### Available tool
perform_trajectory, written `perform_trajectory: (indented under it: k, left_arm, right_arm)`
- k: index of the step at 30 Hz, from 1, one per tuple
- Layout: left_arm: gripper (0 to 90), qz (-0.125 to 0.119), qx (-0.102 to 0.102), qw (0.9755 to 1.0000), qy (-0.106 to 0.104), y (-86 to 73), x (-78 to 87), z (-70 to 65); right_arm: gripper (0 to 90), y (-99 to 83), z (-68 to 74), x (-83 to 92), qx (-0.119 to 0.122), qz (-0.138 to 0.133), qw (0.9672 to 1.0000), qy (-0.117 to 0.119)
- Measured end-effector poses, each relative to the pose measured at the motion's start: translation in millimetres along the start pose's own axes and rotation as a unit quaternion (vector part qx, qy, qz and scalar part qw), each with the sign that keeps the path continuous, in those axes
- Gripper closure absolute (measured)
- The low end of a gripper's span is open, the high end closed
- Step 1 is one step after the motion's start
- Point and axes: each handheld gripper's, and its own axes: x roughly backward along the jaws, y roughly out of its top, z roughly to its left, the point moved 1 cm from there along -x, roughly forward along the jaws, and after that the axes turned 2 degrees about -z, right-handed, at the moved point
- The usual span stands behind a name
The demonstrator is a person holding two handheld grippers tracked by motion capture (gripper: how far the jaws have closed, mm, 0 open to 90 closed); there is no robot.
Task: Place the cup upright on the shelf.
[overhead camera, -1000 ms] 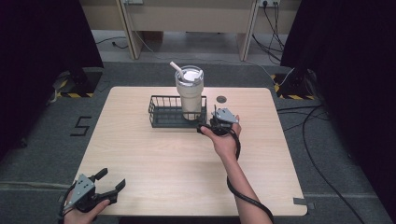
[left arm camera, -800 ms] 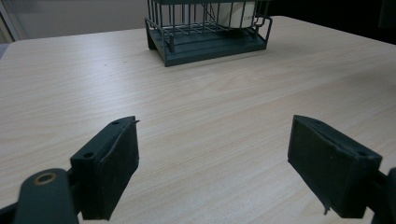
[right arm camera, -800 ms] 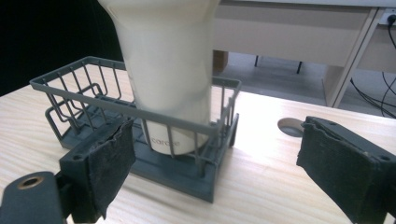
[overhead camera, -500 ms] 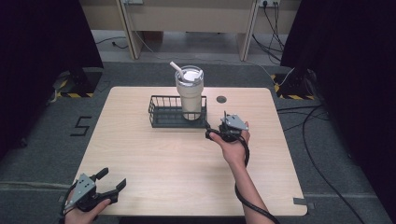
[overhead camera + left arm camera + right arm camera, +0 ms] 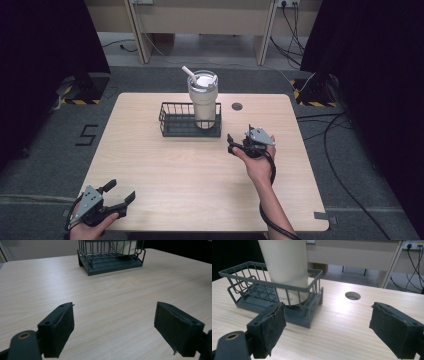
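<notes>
A cream tumbler [image 5: 202,102] with a lid and a straw stands upright in the right end of a dark wire basket [image 5: 180,127] at the table's far middle. My right gripper [image 5: 231,143] is open, a short way to the right of and nearer than the basket, with nothing between its jaws. In the right gripper view the tumbler [image 5: 287,265] and basket [image 5: 312,315] lie ahead and to the left of the right gripper [image 5: 328,327]. My left gripper [image 5: 122,191] is open at the near left corner. From there the left gripper [image 5: 115,330] faces the distant basket [image 5: 110,261].
A round cable hole [image 5: 237,106] is in the tabletop [image 5: 165,165] just right of the basket; the same hole [image 5: 352,295] appears beyond the right gripper. Cables lie on the floor at the right, and a bench stands behind the table.
My right gripper has drawn back from the basket's right end, toward the near right. The tumbler stays in the basket. My left gripper has not moved.
</notes>
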Motion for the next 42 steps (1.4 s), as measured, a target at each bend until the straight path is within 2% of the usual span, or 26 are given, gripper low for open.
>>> perform_trajectory:
  k: [22, 36, 42]
  left_arm:
    - [15.8, 0.002, 0.001, 1.0, -0.001, -0.5, -0.9, -0.5]
    - [15.4, 0.001, -0.001, 1.0, 0.005, -0.5, -0.7, 0.0]
    - [15.5, 0.003, -0.002, 1.0, 0.005, -0.5, -0.8, -0.3]
  right_arm:
    - [14.6, -21.7, -24.6, 29.5, -0.002, 0.006, 0.9999, -0.013]
    - [14.9, -43.7, -38.0, 54.4, -0.003, 0.011, 0.9996, -0.025]
    - [15.2, -55.6, -39.8, 60.8, -0.011, 0.012, 0.9995, -0.026]
